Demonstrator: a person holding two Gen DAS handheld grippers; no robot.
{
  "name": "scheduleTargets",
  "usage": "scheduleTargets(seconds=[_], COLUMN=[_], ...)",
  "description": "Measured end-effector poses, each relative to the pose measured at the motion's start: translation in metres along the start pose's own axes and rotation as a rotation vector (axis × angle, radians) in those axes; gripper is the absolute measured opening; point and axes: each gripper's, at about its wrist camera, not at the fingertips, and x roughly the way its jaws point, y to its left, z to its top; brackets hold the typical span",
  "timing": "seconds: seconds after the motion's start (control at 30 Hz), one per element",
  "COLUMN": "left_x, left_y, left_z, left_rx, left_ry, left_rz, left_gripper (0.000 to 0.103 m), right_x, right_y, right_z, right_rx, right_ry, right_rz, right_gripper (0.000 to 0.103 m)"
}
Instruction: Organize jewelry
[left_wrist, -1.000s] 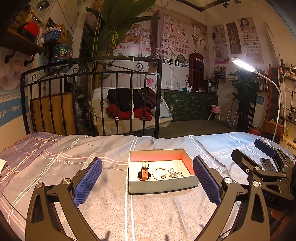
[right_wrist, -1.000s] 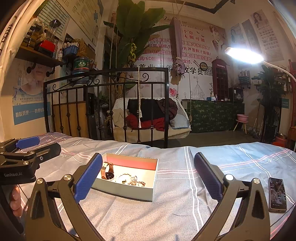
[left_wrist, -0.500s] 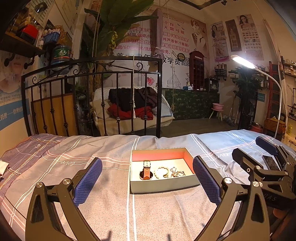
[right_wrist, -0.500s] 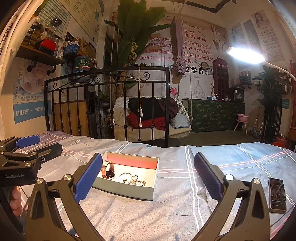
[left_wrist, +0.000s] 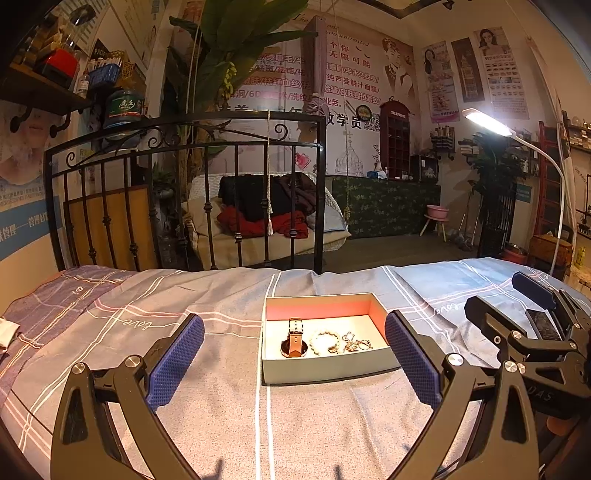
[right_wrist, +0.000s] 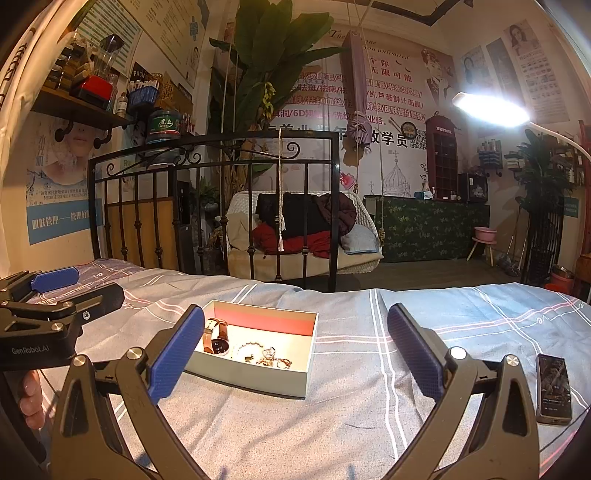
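— Striped bedsheet (left_wrist: 314, 417) under everything, iron bed rail (left_wrist: 184, 147) behind. What's at the left?

— The left gripper (left_wrist: 294, 360), its fingers wide, holding nothing.

— And the jewelry?

— In the open box (left_wrist: 328, 365) mid-bed: a watch (left_wrist: 294, 338), a bead bracelet (left_wrist: 325, 341), a tangle of chain (left_wrist: 355, 342).

— Further right?

— The right gripper (right_wrist: 295, 354), fingers wide too, then a phone (right_wrist: 553, 393) lying on the sheet.
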Motion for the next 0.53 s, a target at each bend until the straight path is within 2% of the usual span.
scheduleTargets(seconds=[0.53], left_x=[0.0037], left_y=[0.0], left_z=[-0.0017], left_rx=[-0.003], left_ry=[0.019], left_rz=[0.005], left_gripper=[0.097], right_x=[0.0007], right_y=[-0.0018], right_z=[-0.0077], right_rx=[-0.003], right_ry=[0.015], right_rz=[0.003], right_gripper=[0.098])
